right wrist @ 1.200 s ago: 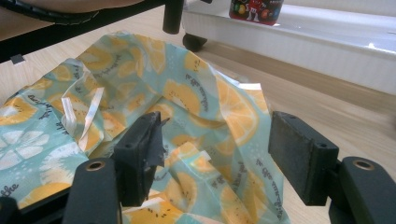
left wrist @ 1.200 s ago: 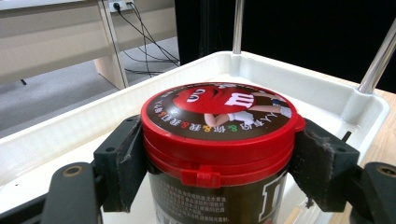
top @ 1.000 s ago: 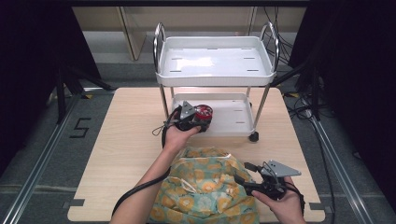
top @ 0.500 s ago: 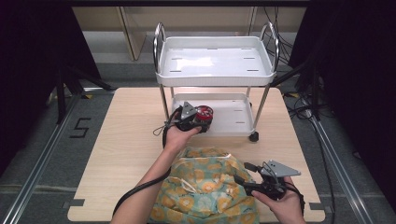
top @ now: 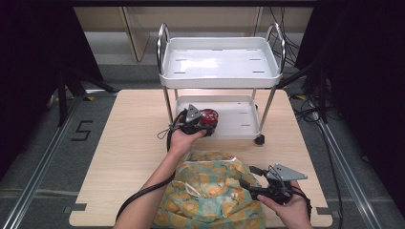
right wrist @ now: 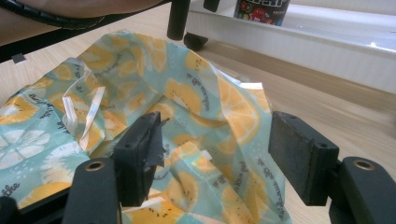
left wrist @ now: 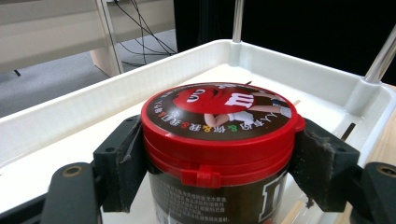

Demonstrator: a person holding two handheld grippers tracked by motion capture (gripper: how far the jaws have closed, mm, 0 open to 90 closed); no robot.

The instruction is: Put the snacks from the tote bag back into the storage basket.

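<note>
Candy jar [left wrist: 219, 140], red-lidded and dark-walled, sits clamped between the jaws of my left gripper [left wrist: 219, 172], upright, one black pad pressed against each side just under the lid. From the left gripper view I see it held over the white floor of the cart's lower tray [left wrist: 56, 126], the tray's rim curving round behind it; whether its base touches the tray I cannot tell.

Nearest to me, at the table's front edge, my right gripper [top: 248, 185] points at the lemon-print bag [top: 210, 195], its jaws spread wide with nothing between the pads. In the right gripper view that bag [right wrist: 140, 107] lies crumpled and open just ahead of the pads, teal cloth with yellow slices, a pale ribbon [right wrist: 84, 109] looping at its mouth.

Farther out in the high view, my left hand [top: 184, 140] reaches past the bag to the front left corner of the lower tray [top: 239, 117], where the left gripper [top: 207, 125] carries the jar [top: 208, 118].

Beyond and above stands the cart's upper tray [top: 219, 62], white, on chrome posts [top: 166, 102], on the wooden table [top: 129, 143].
</note>
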